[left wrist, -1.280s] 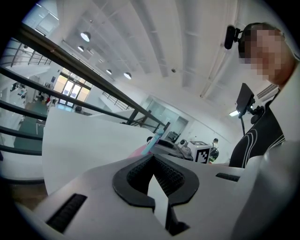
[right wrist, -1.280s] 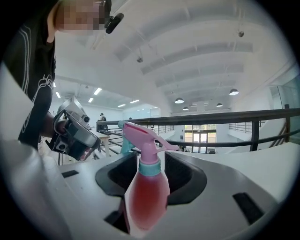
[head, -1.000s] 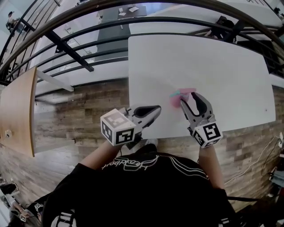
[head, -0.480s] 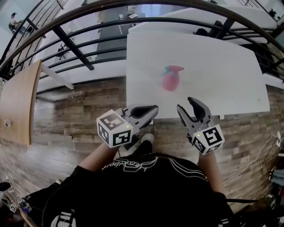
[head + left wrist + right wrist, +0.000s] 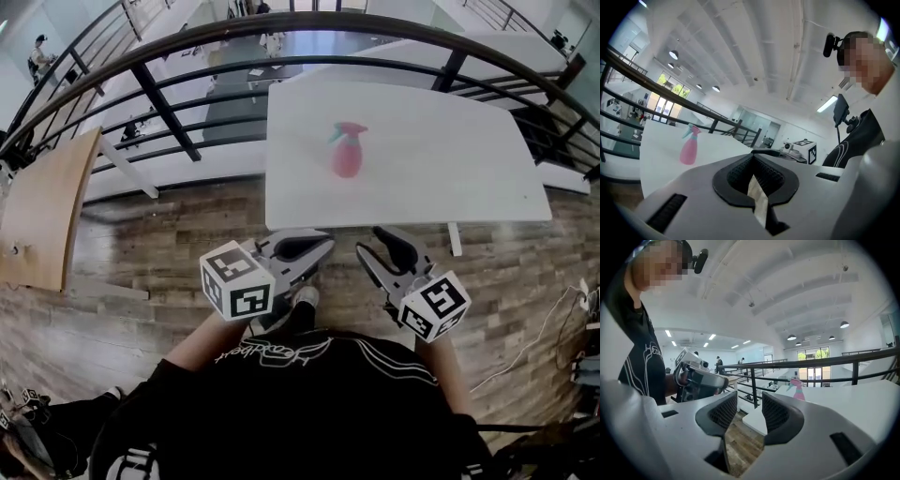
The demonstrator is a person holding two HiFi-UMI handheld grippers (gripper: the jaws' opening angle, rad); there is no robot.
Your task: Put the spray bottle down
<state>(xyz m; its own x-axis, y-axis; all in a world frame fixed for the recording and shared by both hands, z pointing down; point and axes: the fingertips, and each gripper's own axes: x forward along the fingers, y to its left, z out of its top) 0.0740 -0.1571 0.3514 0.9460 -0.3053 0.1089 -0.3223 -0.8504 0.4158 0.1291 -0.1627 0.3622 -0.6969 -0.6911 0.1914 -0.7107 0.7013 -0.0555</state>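
The pink spray bottle [image 5: 348, 150] with a teal trigger stands upright on the white table [image 5: 441, 159], apart from both grippers. Both grippers hang over the wooden floor, short of the table's near edge. My left gripper [image 5: 326, 247] is shut with nothing in it. My right gripper [image 5: 368, 242] is open and empty. In the left gripper view the spray bottle [image 5: 688, 147] shows far off, left of the shut left gripper [image 5: 753, 158]. In the right gripper view the spray bottle [image 5: 797, 389] is small beyond the right jaw of the right gripper [image 5: 749, 398], and floor shows between the pads.
A black metal railing [image 5: 187, 47] curves round the table's far and left sides. A wooden panel [image 5: 42, 206] lies at the far left. The person's shoes [image 5: 286, 314] are on the plank floor below the grippers. A cable [image 5: 553, 328] trails at the right.
A second ago the open right gripper was at the bottle on the table. Both grippers have since drawn back off the table toward the body, leaving the bottle standing farther away.
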